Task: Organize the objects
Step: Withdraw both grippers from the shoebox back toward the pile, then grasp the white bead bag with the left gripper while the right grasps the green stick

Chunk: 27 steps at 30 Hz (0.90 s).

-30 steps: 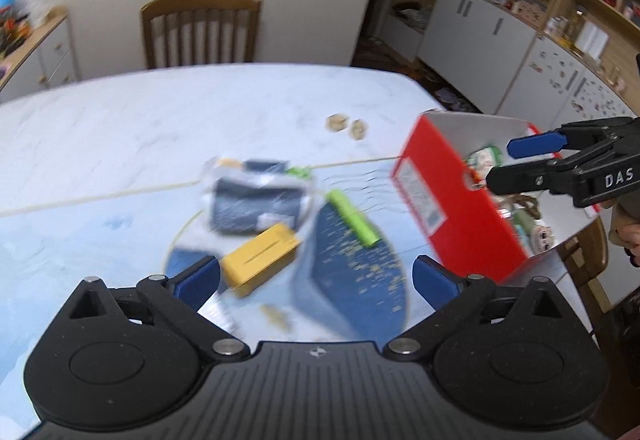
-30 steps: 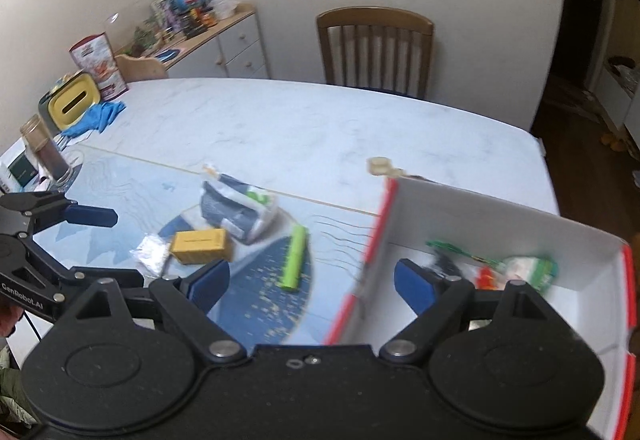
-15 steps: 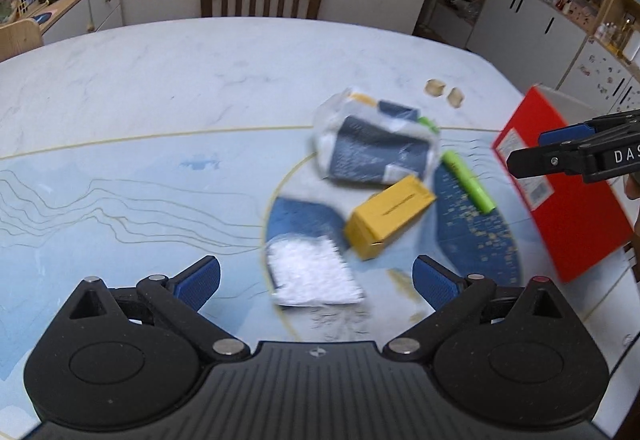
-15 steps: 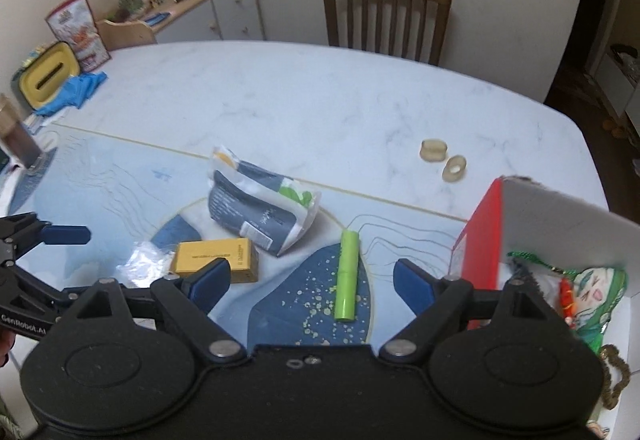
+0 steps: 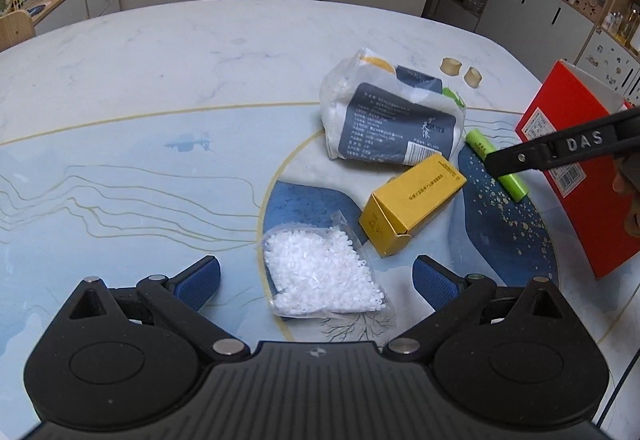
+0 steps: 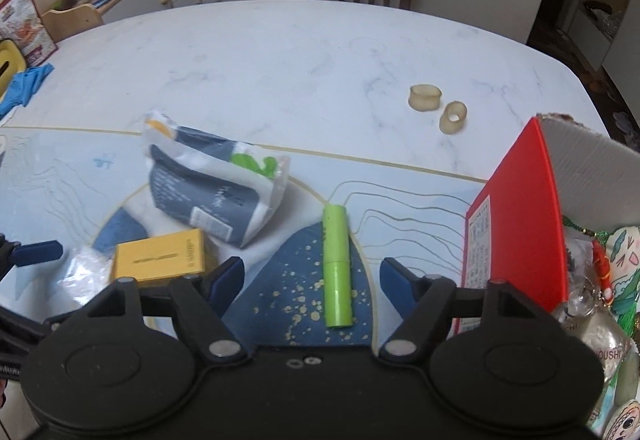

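While its jaws are closing with nothing gripped, the right gripper [image 6: 311, 274] has the green tube [image 6: 337, 266] lying between them, toward 1 o'clock. The left gripper [image 5: 316, 278] hangs released, the bag of white beads [image 5: 324, 274] between its fingers at 12 o'clock.

Table [image 5: 160, 80] carries pouch [image 5: 394, 128], yellow box [image 5: 412, 210], green tube [image 6: 337, 266], red box [image 5: 576, 176]

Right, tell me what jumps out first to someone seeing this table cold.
The red box at the table's right edge, open and already stuffed with trinkets, grabs the eye first. Next comes the loose cluster mid-table: a green tube lying between the closing jaws of the right gripper, untouched, a yellow carton against a crumpled dark pouch, and a clear bag of white beads in front of the open left gripper.
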{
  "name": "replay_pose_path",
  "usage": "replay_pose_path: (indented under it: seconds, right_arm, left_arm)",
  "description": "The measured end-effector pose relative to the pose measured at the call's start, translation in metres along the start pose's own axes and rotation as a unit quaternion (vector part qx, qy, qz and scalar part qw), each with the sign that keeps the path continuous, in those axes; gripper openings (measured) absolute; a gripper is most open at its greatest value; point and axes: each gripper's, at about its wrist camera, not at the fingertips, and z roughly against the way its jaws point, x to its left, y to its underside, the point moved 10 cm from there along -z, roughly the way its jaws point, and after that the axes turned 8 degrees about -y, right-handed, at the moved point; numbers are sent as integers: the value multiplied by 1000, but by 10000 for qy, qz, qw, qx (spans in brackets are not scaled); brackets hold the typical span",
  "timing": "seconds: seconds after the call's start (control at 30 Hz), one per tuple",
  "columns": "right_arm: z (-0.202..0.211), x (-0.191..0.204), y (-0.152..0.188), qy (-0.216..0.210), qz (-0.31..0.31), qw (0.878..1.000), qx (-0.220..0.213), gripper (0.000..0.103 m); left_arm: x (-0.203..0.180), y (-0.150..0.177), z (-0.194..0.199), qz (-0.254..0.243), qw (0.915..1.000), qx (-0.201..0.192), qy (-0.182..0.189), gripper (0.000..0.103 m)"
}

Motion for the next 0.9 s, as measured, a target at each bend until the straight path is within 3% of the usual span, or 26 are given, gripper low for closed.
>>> replay_pose_path:
  seconds: [0.23, 0.4, 0.63, 0.9]
  right_arm:
    - [-15, -10, 0, 129, -204, 9997, 63, 64]
    - [-24, -11, 1, 195, -225, 9995, 116, 50]
    - [-27, -10, 2, 280, -94, 9995, 89, 35]
    - [-26, -7, 3, 337, -58, 9994, 55, 15]
  left_arm:
    - [-4, 0, -4, -91, 9998, -116, -139, 103]
    - [-2, -1, -3, -29, 9997, -163, -192, 101]
    - [-3, -3, 1, -117, 9993, -225, -263, 68]
    - [-3, -1, 5, -67, 9994, -148, -300, 51]
